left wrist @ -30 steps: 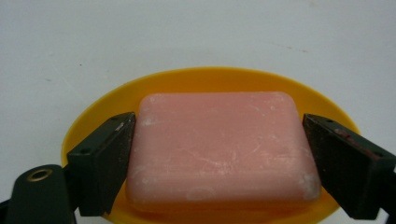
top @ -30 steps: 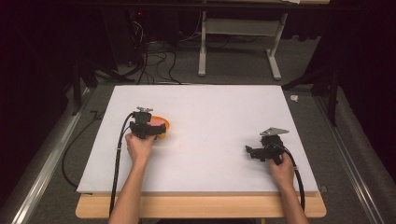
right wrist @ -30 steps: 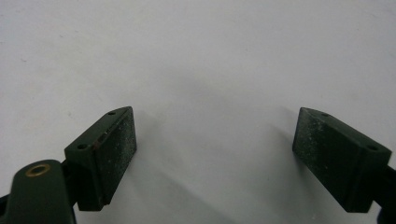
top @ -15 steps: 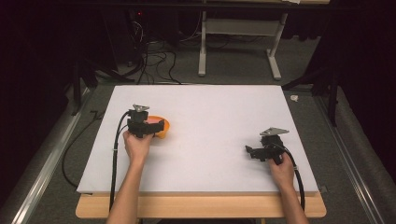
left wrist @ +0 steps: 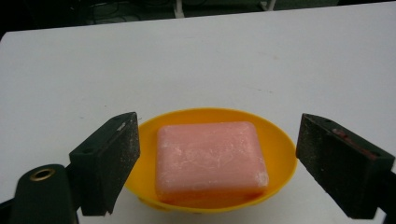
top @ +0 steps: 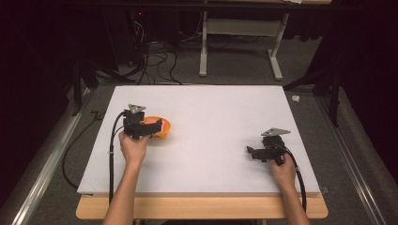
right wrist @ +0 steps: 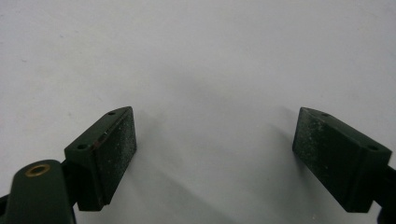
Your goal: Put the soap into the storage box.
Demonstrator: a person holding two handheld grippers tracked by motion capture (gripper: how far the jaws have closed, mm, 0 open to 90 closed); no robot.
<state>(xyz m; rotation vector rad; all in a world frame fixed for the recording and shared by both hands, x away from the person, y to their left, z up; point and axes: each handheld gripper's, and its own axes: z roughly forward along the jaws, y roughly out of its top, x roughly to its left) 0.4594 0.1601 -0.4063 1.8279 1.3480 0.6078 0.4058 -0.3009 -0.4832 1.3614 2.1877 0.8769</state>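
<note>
A pink bar of soap (left wrist: pixel 210 156) lies flat in a shallow yellow dish (left wrist: pixel 280 154) on the left part of the white table (top: pixel 211 108), roughly midway between its near and far edges. The left tool (left wrist: pixel 217 161) is spread wide, one jaw standing on each side of the dish and neither touching the soap or the dish; the bar sits between the jaws, filling most of the dish's floor. In the high view the left tool (top: pixel 149 127) is held by the left hand (top: pixel 133 146) just left of the dish (top: pixel 162 131), pointing right toward it. The right tool (right wrist: pixel 215 154) is also spread wide, with bare table surface between its jaws. In the high view the right tool (top: pixel 252 152) is on the right part of the table toward its near edge, well apart from the dish, gripped by the right hand (top: pixel 283 169) and pointing left. Black cables run from both tools back along the forearms to the near edge.
</note>
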